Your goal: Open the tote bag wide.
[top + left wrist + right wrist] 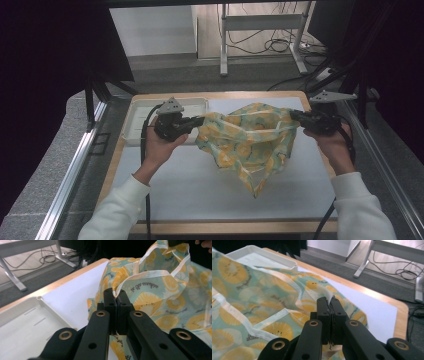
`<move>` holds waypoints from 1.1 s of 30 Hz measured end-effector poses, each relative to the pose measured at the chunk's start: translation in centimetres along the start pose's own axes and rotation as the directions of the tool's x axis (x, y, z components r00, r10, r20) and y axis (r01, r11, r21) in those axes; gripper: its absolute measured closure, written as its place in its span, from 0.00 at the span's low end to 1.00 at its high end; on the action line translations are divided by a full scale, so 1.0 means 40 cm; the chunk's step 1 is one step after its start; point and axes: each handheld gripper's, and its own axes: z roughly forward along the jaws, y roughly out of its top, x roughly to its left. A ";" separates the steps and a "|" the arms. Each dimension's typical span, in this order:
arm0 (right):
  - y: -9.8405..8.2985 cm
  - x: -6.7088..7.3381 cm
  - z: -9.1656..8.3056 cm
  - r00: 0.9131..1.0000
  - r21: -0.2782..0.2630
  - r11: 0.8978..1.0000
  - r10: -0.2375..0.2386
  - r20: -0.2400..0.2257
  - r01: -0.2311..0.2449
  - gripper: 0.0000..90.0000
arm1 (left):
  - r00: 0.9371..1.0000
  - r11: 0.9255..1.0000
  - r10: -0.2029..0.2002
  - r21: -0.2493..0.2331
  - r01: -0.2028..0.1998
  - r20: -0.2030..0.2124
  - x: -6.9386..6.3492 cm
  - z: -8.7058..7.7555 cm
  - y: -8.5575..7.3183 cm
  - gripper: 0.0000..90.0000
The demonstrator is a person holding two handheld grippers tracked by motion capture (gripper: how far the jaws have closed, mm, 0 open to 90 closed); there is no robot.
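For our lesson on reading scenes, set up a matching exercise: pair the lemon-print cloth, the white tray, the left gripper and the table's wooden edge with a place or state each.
1 lemon-print cloth
2 white tray
3 left gripper
4 table's wooden edge

A rests at the table's far left corner
B hangs stretched between two grippers
C frames the white surface
D shut on a cloth corner

Pairs: 1-B, 2-A, 3-D, 4-C

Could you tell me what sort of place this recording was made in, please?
Probably a lab or office workroom: a table in a dark frame, desk legs with loose cables on the floor behind, and a white tray.
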 end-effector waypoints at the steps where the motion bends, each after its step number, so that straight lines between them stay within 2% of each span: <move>1: 0.006 -0.004 0.004 1.000 -0.002 1.000 0.000 0.007 0.000 0.97 | 1.000 1.000 0.002 -0.001 -0.002 -0.004 0.002 0.001 0.003 1.00; 6: 0.035 -0.027 0.033 0.999 0.003 1.000 -0.001 0.038 0.001 0.97 | 1.000 1.000 -0.018 -0.010 0.018 -0.026 0.022 0.017 0.018 0.99; 16: 0.060 -0.075 0.103 0.995 0.015 1.000 0.014 0.102 -0.016 0.97 | 0.998 0.999 -0.035 -0.008 0.034 -0.052 0.049 0.066 0.041 0.99; 20: 0.068 -0.089 0.118 0.993 0.008 1.000 0.019 0.119 -0.020 0.97 | 0.997 0.999 -0.034 -0.003 0.034 -0.065 0.059 0.079 0.049 0.99; 30: 0.076 -0.111 0.137 0.989 -0.022 0.998 0.056 0.134 -0.054 0.97 | 0.997 0.998 -0.050 -0.041 0.048 -0.064 0.081 0.080 0.084 1.00; 33: 0.073 -0.112 0.142 0.988 -0.027 0.998 0.060 0.145 -0.056 0.97 | 0.995 0.998 -0.058 -0.036 0.056 -0.082 0.086 0.085 0.085 0.99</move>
